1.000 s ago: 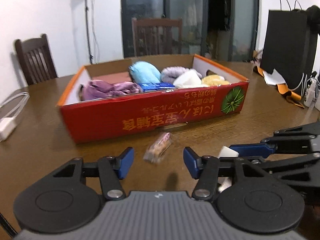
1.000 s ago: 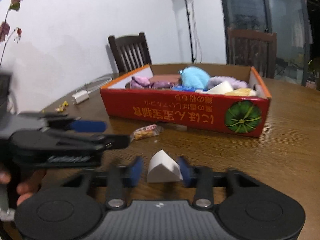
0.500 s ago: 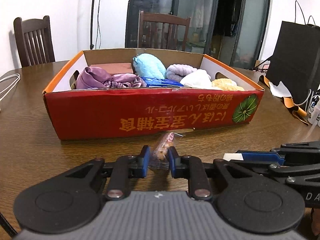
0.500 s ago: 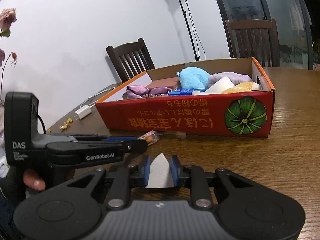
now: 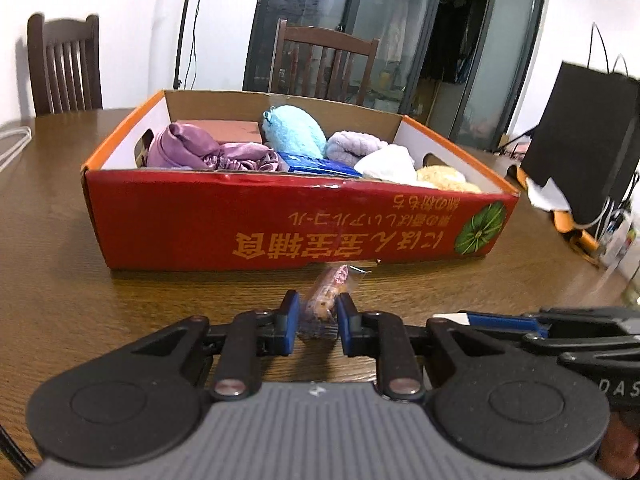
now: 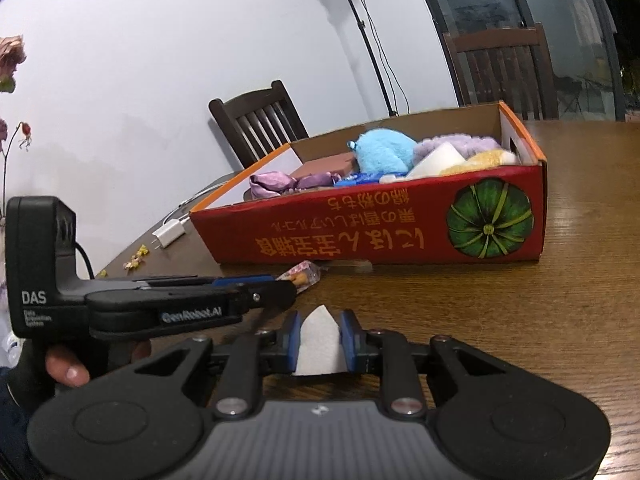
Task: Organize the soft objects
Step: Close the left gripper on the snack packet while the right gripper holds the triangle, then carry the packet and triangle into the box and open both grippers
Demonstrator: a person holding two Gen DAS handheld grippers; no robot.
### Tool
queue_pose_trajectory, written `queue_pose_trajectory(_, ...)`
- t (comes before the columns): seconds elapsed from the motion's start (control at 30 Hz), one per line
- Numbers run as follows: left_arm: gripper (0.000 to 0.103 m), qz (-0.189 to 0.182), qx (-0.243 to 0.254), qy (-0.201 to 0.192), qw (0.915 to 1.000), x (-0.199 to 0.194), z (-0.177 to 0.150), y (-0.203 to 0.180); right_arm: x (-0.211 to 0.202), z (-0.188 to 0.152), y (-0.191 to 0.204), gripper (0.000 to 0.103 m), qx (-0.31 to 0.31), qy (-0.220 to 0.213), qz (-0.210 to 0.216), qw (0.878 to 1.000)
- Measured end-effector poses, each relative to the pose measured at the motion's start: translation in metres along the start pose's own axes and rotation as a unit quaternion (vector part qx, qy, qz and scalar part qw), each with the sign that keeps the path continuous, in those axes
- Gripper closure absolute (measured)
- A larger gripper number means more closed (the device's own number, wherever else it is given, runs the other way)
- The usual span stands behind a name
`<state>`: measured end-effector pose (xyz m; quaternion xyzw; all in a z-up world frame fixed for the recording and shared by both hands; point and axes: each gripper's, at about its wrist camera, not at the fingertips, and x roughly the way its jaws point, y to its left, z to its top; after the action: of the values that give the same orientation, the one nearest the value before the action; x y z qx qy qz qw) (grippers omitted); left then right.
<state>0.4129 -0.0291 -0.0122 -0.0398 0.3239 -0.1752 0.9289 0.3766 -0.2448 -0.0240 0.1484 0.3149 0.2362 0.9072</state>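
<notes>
A red cardboard box (image 5: pixel 280 236) (image 6: pixel 400 224) stands on the wooden table and holds several soft items: purple satin cloth (image 5: pixel 200 152), a light blue plush (image 5: pixel 294 130), a lilac towel (image 5: pixel 354 144). In front of the box my left gripper (image 5: pixel 318 314) is shut on a clear-wrapped snack packet (image 5: pixel 326 300) that lies on the table. To its right my right gripper (image 6: pixel 320 340) is shut on a white foam wedge (image 6: pixel 320 344), low over the table. The left gripper (image 6: pixel 276 286) shows at the left of the right wrist view, with the packet (image 6: pixel 302 276) in its tips.
Dark wooden chairs (image 5: pixel 64 64) (image 5: pixel 324 64) stand behind the table. A black bag (image 5: pixel 580 152) sits at the right edge. A white charger with cable (image 6: pixel 170 234) and small yellow bits (image 6: pixel 136 258) lie left of the box. A hand (image 6: pixel 66 368) holds the left gripper's grip.
My left gripper went from wide open to shut on the snack packet. My right gripper squeezed tighter on the foam wedge. Both views rolled level and moved closer to the table.
</notes>
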Motion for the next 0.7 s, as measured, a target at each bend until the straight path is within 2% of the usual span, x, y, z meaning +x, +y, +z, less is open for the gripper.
queue_pose_trajectory(0.1, 0.084, 0.019, -0.016, -0.009, 0.9996, -0.005, -0.002, 0.001, -0.002, -0.001, -0.003, 0.084, 0.014, -0.009, -0.001, 1.000)
queue_pose_trajectory(0.17, 0.084, 0.019, -0.024, -0.016, 0.9994, -0.018, -0.011, -0.002, -0.008, -0.005, 0.000, 0.084, 0.016, -0.023, -0.011, 1.000)
queue_pose_trajectory(0.23, 0.084, -0.002, -0.041, -0.019, 0.9990, -0.036, -0.025, -0.007, -0.018, -0.014, 0.008, 0.084, 0.018, -0.029, -0.022, 0.999)
queue_pose_trajectory(0.33, 0.083, -0.048, -0.103, -0.022, 0.9933, -0.067, -0.049, -0.008, -0.042, -0.035, 0.025, 0.084, 0.020, -0.038, -0.048, 0.998)
queue_pose_trajectory(0.4, 0.083, -0.055, -0.125, -0.034, 0.9901, -0.089, -0.066, -0.011, -0.059, -0.050, 0.032, 0.084, 0.045, -0.043, -0.039, 0.997)
queue_pose_trajectory(0.5, 0.083, -0.072, -0.133, -0.030, 0.9880, -0.111, -0.081, -0.016, -0.075, -0.065, 0.044, 0.084, 0.044, -0.036, -0.030, 0.998)
queue_pose_trajectory(0.6, 0.083, -0.060, -0.125, -0.034, 0.9898, -0.121, -0.082, -0.020, -0.084, -0.067, 0.053, 0.084, 0.026, -0.041, -0.040, 0.998)
queue_pose_trajectory(0.7, 0.083, -0.065, -0.133, -0.043, 0.9880, -0.130, -0.077, -0.018, -0.088, -0.065, 0.054, 0.084, 0.033, -0.046, -0.033, 0.998)
